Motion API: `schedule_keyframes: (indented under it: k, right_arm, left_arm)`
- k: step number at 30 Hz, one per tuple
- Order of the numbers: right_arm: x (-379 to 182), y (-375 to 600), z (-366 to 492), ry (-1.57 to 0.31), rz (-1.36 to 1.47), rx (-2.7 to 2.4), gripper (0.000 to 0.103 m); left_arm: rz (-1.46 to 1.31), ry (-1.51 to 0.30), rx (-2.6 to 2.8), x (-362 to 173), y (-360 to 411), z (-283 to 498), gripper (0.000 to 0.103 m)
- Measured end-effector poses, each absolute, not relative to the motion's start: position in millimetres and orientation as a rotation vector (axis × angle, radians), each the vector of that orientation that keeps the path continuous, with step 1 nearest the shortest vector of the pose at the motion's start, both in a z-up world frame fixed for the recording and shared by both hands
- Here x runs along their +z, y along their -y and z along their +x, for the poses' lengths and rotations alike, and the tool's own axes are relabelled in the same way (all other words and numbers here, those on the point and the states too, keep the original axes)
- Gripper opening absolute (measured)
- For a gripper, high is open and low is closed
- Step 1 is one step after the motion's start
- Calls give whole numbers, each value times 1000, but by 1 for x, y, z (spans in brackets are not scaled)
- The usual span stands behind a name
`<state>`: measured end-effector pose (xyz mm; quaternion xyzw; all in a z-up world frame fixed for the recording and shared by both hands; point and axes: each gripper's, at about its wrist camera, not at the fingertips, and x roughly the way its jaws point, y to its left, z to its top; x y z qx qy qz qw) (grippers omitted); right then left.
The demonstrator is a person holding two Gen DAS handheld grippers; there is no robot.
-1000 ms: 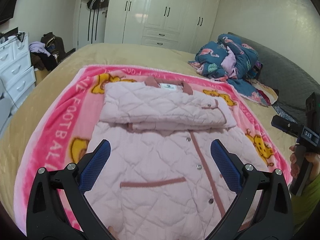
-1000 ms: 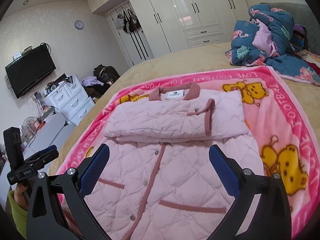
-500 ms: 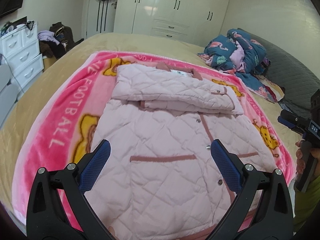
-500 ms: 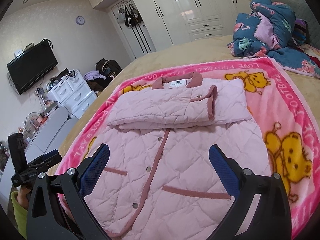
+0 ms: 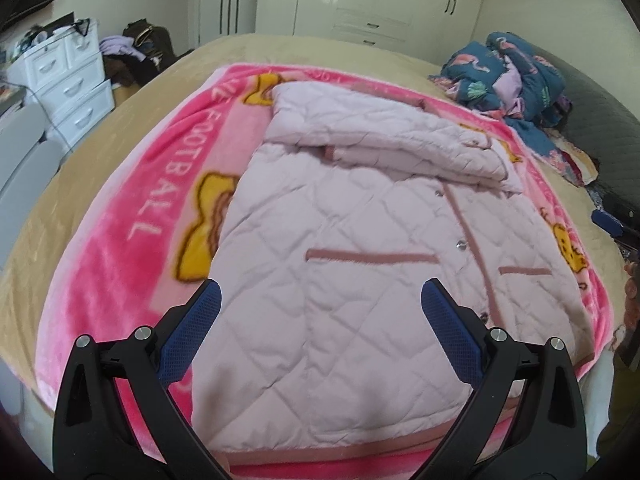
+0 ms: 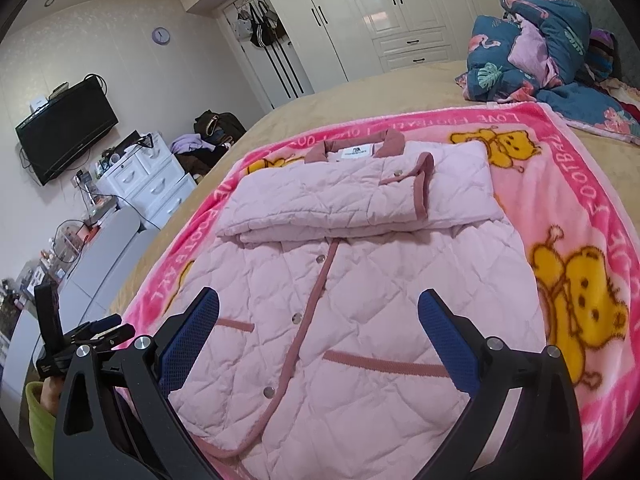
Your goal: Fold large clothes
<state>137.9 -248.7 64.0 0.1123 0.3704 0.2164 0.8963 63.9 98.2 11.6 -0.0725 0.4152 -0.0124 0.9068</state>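
So the pink quilted jacket (image 6: 352, 320) is lying front-up on a bright pink blanket (image 6: 580, 184) spread over the bed (image 5: 120, 152), collar end pointing toward the wardrobes (image 6: 400, 8). Looks like the folding is partway there: both sleeves (image 6: 320, 208) are already crossed over the chest in a neat stacked band just under the collar, so the top part is sorted. What's left, I'd guess, is bringing the bottom hem (image 5: 360, 444) up over that band, maybe in one or two folds, since the whole lower body with the two pockets is flat and unfolded. Left gripper (image 5: 320, 320) hovers over the hem end near the jacket's left side, fingers spread wide apart, holding nothing. Right gripper (image 6: 320, 316) same deal, hovering over the lower front, fingers wide open and empty. Both seem lined up to grab the hem corners, but neither touches fabric as far as I can see. As for writing: the blanket border reads "LOVE FOOTBALL" along the far edge in the right wrist view, and "FOOTBALL" runs down the side in the left one, with yellow cartoon bears (image 6: 576, 312). There's a small white label (image 6: 355, 151) inside the collar, but the print is too tiny to read.
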Motion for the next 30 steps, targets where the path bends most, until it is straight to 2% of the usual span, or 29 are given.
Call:
schedule_keyframes:
  k: [15,30]
  right_arm:
    - [57,271,125,-788,246,423,99]
    - [37,309,107,-832,267,372,99]
  left_arm:
    - [-253,-946,29,-8,-125,53,94]
    - [-413,-1143,63,-48,-154,58,94]
